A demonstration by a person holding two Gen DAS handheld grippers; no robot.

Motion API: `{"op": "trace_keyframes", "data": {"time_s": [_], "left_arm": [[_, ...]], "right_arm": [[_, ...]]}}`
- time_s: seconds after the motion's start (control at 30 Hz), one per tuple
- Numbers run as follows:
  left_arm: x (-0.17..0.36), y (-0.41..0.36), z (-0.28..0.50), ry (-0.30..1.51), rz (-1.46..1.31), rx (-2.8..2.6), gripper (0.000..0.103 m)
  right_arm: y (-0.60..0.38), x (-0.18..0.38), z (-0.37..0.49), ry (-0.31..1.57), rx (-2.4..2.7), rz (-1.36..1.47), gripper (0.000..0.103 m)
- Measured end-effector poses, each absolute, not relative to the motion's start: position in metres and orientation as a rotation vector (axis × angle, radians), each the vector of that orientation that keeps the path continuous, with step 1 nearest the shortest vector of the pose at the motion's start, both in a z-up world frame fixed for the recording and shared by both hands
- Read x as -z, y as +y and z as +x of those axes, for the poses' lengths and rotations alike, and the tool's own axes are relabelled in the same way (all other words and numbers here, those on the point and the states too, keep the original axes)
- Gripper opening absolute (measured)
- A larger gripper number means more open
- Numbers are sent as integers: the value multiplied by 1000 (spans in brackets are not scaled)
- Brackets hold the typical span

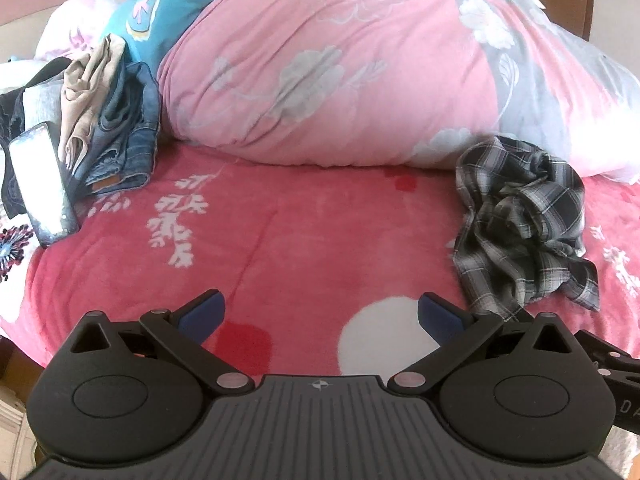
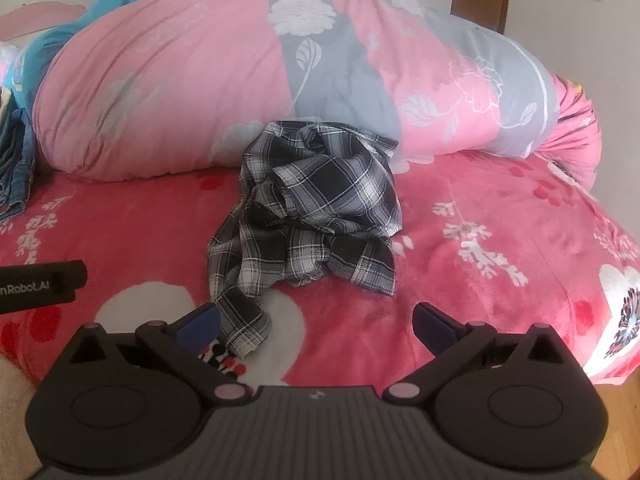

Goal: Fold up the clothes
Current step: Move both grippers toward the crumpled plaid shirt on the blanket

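A crumpled black-and-white plaid garment lies in a heap on the red blanket, against the rolled quilt. In the left wrist view the same plaid garment sits at the right. My right gripper stands open just short of the heap, with a trailing plaid end by its left finger. My left gripper is open over bare blanket, to the left of the garment, with nothing between its fingers. The left gripper's body shows at the left edge of the right wrist view.
A big pink-and-grey floral quilt roll fills the back of the bed. At the far left lie folded jeans, a beige garment, other clothes and a phone. The bed's edge and wood floor are at the right.
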State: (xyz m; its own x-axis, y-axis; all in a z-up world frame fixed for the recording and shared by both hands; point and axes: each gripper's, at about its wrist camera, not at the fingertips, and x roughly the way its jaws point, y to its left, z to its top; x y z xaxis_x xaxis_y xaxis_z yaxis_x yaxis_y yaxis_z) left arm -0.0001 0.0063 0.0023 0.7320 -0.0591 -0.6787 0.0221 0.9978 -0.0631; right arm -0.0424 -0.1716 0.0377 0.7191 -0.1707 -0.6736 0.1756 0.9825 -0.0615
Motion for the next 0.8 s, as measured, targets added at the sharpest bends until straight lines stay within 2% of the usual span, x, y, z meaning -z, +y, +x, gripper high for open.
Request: {"op": "trace_keyframes", "data": {"time_s": [0.8], "left_arm": [[6, -9, 8, 702, -6, 59, 103]], "right_arm": [[-190, -35, -39, 729, 249, 8, 103]]}}
